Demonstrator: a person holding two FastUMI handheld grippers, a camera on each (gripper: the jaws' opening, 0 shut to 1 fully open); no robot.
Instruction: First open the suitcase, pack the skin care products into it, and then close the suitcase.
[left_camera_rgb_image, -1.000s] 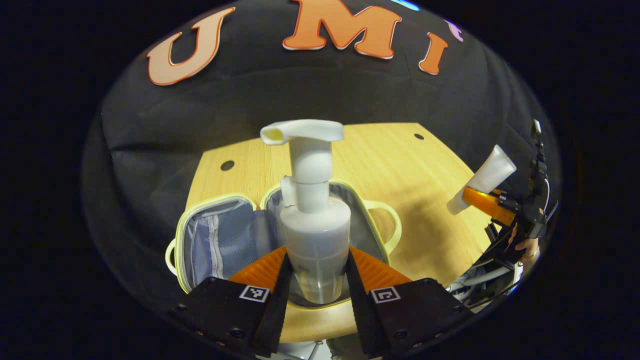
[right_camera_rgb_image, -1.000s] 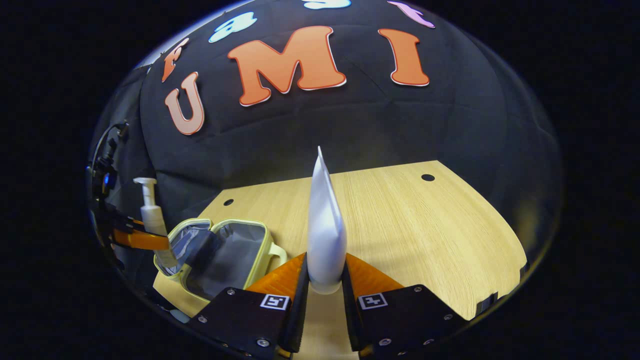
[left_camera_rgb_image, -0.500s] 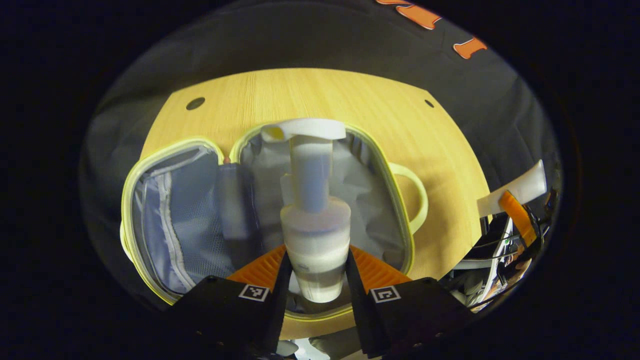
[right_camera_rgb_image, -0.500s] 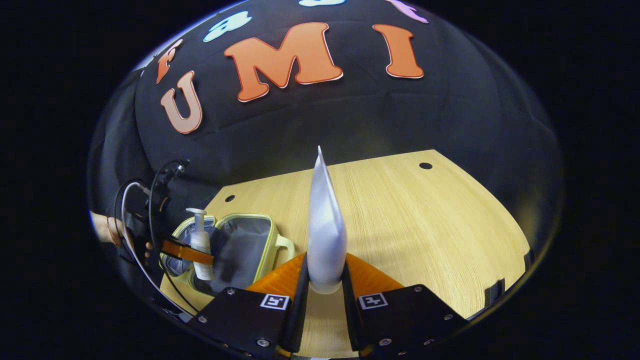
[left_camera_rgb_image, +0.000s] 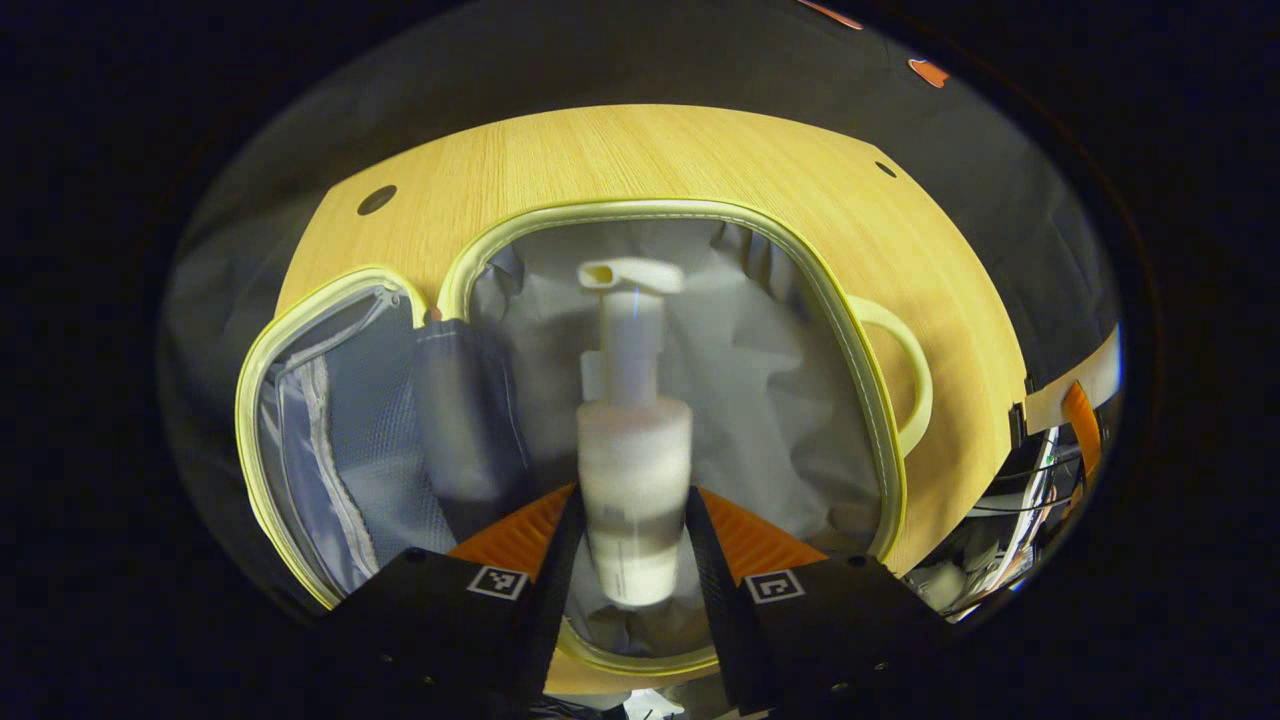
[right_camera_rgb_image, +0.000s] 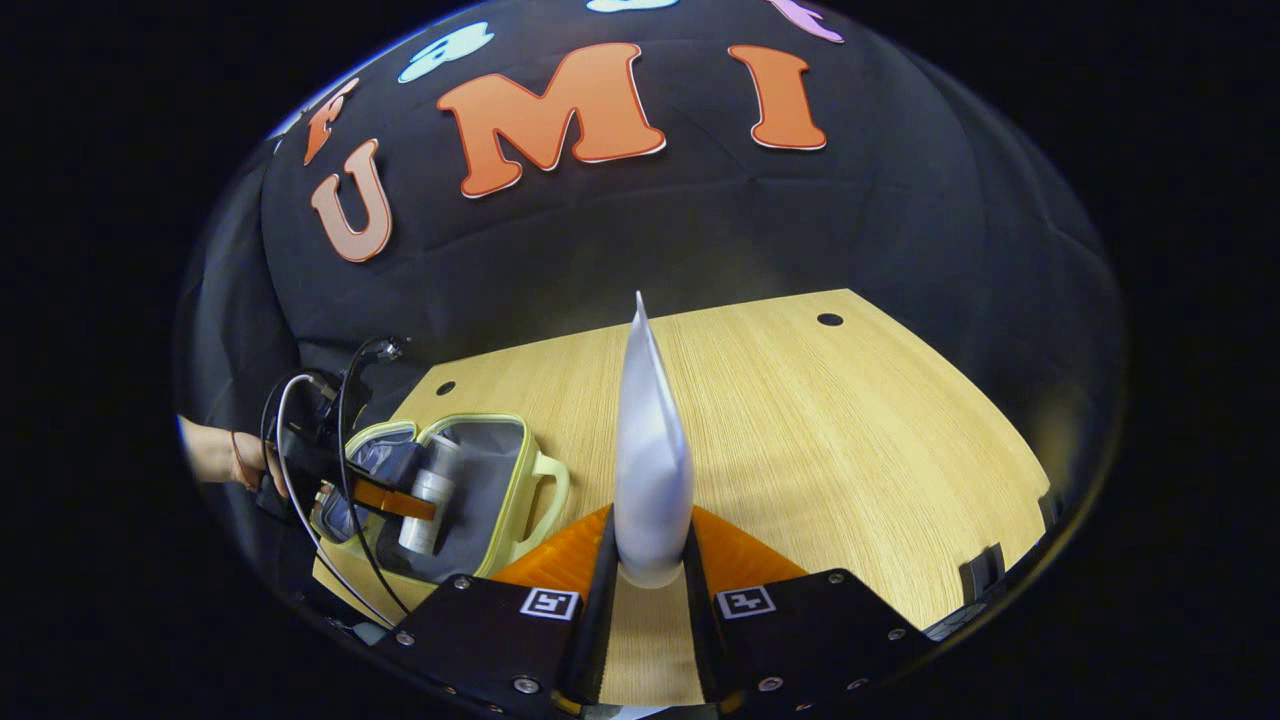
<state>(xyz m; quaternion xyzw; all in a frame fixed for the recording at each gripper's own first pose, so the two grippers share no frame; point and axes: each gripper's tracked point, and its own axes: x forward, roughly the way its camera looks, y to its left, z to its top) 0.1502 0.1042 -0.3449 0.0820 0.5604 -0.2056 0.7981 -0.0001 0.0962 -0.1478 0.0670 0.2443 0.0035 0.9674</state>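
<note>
The left gripper (left_camera_rgb_image: 632, 545) clamps a rigid, top-heavy pump bottle (left_camera_rgb_image: 633, 470) low on its body over the open suitcase (left_camera_rgb_image: 870, 400); the right gripper (right_camera_rgb_image: 648, 580) pinches a soft tube (right_camera_rgb_image: 650, 460) near its cap.

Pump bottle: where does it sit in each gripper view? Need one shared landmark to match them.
Left gripper view: the pump bottle is at centre, held between the left tool's fingers, over the grey lining of the open suitcase.
Right gripper view: the pump bottle is small at lower left, tilted over the suitcase.
Shared landmark: the suitcase's loop handle.
</note>
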